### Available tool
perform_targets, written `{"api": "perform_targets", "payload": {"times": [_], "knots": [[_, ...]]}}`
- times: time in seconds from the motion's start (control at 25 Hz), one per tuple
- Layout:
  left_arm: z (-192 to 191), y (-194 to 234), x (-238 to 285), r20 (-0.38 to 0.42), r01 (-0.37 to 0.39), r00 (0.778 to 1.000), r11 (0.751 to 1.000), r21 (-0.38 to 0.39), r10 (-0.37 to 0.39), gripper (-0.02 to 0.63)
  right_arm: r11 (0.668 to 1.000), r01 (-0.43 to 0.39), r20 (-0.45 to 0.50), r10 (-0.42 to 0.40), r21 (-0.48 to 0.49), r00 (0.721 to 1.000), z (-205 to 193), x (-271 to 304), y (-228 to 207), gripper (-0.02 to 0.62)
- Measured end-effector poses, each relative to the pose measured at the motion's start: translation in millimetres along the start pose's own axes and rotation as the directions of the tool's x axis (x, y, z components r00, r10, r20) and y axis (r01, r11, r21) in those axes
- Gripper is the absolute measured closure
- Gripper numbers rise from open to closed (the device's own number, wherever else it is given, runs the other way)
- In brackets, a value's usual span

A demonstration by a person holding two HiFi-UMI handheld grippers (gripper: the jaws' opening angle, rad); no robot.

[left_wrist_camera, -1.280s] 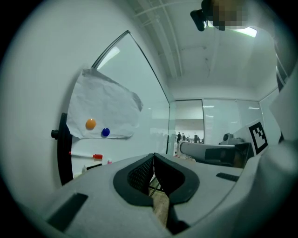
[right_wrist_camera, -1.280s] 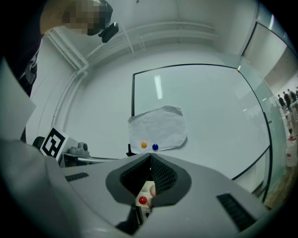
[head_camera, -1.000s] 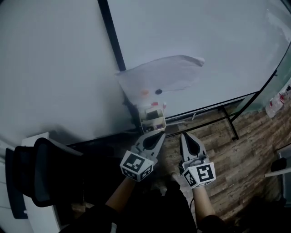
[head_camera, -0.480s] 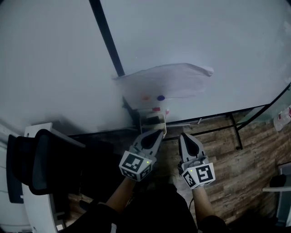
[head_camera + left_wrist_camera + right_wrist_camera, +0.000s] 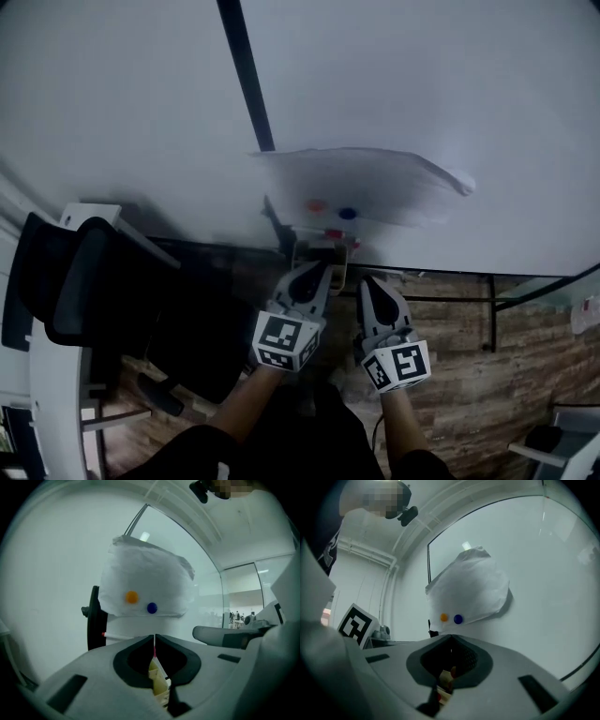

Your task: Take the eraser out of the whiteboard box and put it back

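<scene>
Since a second ago, both tools closer to box (image 5: 317, 251) under whiteboard (image 5: 450, 94), centre frame. Left tool (image 5: 323, 269) clenched, empty, tip at box, contact unclear. Right tool (image 5: 367, 281) clenched, empty, just beside. Eraser not made out, likely inside box. Take-out not yet begun.

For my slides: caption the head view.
Both shut, the left hand-held gripper and right hand-held gripper point toward the whiteboard box under a white sheet.

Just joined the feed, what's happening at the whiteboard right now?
A person stands facing the whiteboard with a gripper in each hand. The left gripper and right gripper are both shut and empty, pointing toward the small box at the board's lower edge, below a paper sheet held by an orange magnet and a blue magnet. I can't make out the eraser.
</scene>
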State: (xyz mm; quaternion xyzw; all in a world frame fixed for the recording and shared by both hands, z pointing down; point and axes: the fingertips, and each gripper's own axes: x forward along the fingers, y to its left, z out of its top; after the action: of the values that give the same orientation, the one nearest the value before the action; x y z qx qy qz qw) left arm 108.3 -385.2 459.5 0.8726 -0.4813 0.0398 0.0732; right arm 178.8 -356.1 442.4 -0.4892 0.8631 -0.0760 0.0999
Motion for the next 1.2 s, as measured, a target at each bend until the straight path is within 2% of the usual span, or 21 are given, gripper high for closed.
{"api": "perform_targets", "payload": {"times": [0.24, 0.36, 0.68, 0.88, 1.2], "knots": [[-17, 18, 10, -0.043, -0.167, 0.985, 0.985, -0.04, 0.165, 0.592, 0.996, -0.054, -0.036, 0.057, 0.067, 0.998, -27, 10, -19, 0.592], [-22, 21, 15, -0.068, -0.221, 0.974, 0.974, -0.053, 0.217, 0.503, 0.994, -0.054, -0.048, 0.058, 0.095, 0.997, -38, 10, -28, 0.592], [-32, 27, 34, -0.148, -0.324, 0.936, 0.946, -0.01, 0.319, 0.351, 0.992, -0.049, -0.062, 0.056, 0.116, 0.997, -51, 3, -46, 0.592], [-38, 39, 45, -0.241, -0.353, 0.907, 0.935, 0.006, 0.344, 0.339, 0.991, -0.043, -0.057, 0.051, 0.128, 0.997, -52, 0, -52, 0.592], [-56, 46, 53, -0.377, -0.384, 0.846, 0.922, 0.056, 0.376, 0.339, 0.99, -0.037, -0.043, 0.044, 0.134, 0.998, -45, -1, -59, 0.592]]}}
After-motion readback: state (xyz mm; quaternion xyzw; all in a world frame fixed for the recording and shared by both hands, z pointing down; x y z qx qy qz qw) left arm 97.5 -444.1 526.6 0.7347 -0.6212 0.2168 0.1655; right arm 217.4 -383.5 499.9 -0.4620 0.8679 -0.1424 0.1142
